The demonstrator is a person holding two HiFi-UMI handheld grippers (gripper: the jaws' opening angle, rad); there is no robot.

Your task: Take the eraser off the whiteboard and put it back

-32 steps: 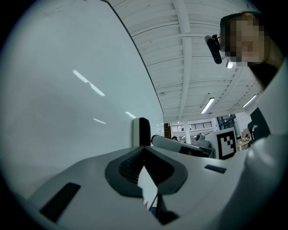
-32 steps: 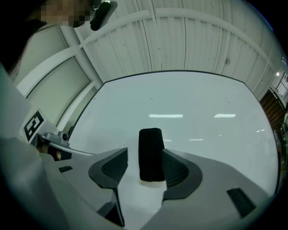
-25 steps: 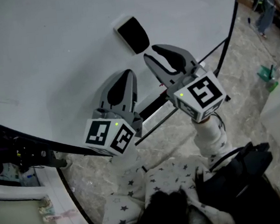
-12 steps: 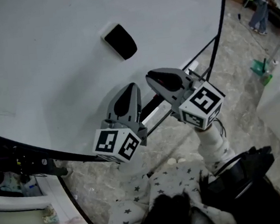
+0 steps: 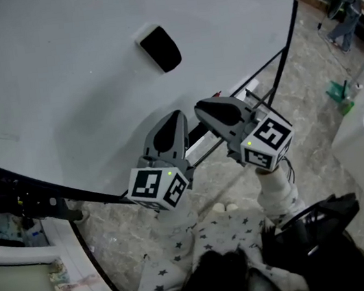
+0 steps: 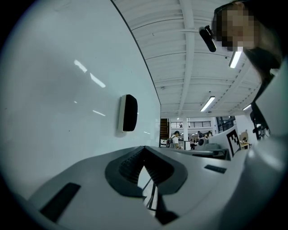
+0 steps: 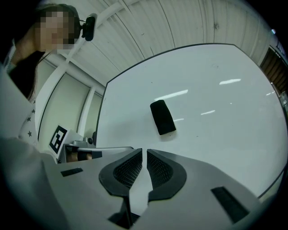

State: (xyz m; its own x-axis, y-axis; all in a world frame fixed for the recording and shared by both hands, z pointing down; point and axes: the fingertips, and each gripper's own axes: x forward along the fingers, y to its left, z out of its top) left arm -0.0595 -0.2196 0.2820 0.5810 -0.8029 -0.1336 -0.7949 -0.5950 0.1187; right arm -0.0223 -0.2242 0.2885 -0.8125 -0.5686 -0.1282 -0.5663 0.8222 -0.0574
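Eraser here is a black, rounded-rectangle block with a pale backing. It sits flat against the big glossy white whiteboard, tilted a bit, with nothing touching it. It also shows in both gripper views, up on the board and well clear of the jaws.

The left gripper is grey plastic with a marker cube on its back. Its jaws are pressed together at the tips and there's nothing in them. The right gripper is the same sort of thing: its ribbed pads are squeezed to a thin slit and it's empty too. Both hang low near the board's bottom edge, close to each other, with the eraser above them and apart.

As for the step, this reads to me as one of the task's ends. Either the eraser hasn't been grabbed yet, or it's already back in place. This moment alone doesn't settle which.

If it's the start, the right gripper looks better lined up, since the eraser sits just above its jaws in its own view. The next move would need those jaws spread wide and lifted to the eraser. They'd then straddle its two long sides and pinch before pulling it straight off the board. A sloppy squeeze could just slide it across that slick board.
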